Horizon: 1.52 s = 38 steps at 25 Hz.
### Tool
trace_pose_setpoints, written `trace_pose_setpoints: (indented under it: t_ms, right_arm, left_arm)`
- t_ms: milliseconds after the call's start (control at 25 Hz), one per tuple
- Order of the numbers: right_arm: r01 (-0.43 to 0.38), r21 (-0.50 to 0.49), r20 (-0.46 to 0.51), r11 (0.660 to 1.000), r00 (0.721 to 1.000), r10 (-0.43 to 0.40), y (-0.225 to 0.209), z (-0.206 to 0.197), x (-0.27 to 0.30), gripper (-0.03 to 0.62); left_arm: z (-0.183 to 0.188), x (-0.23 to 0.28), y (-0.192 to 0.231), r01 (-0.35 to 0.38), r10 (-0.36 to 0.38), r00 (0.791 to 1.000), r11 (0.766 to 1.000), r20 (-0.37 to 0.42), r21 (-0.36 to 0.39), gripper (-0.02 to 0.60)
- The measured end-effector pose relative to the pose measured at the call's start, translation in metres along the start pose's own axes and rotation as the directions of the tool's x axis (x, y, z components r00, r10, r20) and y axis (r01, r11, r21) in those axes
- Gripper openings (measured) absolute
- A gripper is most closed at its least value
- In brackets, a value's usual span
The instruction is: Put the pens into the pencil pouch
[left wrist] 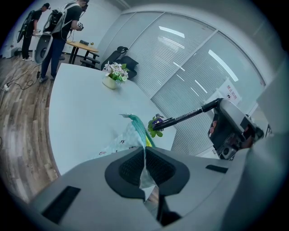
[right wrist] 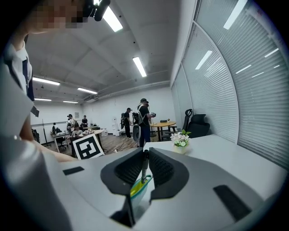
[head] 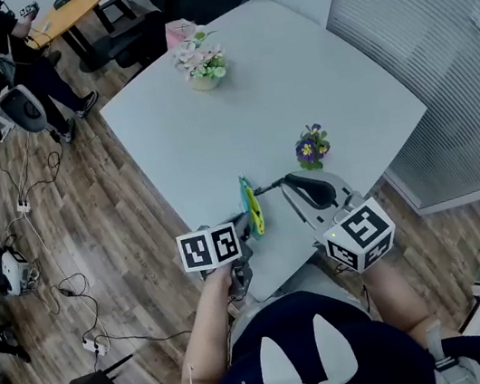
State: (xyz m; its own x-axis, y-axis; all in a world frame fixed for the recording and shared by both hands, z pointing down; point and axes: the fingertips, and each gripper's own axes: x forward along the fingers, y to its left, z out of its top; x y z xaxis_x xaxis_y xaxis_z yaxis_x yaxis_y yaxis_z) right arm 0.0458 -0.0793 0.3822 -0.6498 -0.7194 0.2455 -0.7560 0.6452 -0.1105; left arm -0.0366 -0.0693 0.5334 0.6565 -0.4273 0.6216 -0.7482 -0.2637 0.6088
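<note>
Insertion step: at the head view's lower centre, the left gripper (head: 242, 225) pinches the pouch (head: 252, 209) rim while the right gripper (head: 292, 185) clamps 1 pen (head: 269, 188), whose tip next needs steering into the mouth.

Nothing written can be read anywhere. The pen (left wrist: 187, 115) carries a line of white print along its barrel, too small to make out. A small white sheet (left wrist: 230, 91) behind it shows a red mark and dark lines, also illegible. The two cubes (head: 209, 247) (head: 361, 234) bear only black-and-white square markers.
</note>
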Motion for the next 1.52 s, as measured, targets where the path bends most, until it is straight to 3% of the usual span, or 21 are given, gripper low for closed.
trace_pose_setpoints:
  t_ms: [560, 1520]
  right_arm:
    - [-0.058, -0.024, -0.044, 0.998, 0.997, 0.057, 0.016, -0.01, 0.015, 0.048]
    - [-0.091, -0.053, -0.154, 0.994, 0.985, 0.082, 0.026, -0.049, 0.037, 0.049]
  left_arm:
    - [0.001, 0.001, -0.002, 0.013, -0.013, 1.0, 1.0, -0.008, 0.003, 0.029]
    - [-0.003, -0.003, -0.011, 0.036, -0.036, 0.999, 0.999, -0.019, 0.011, 0.029]
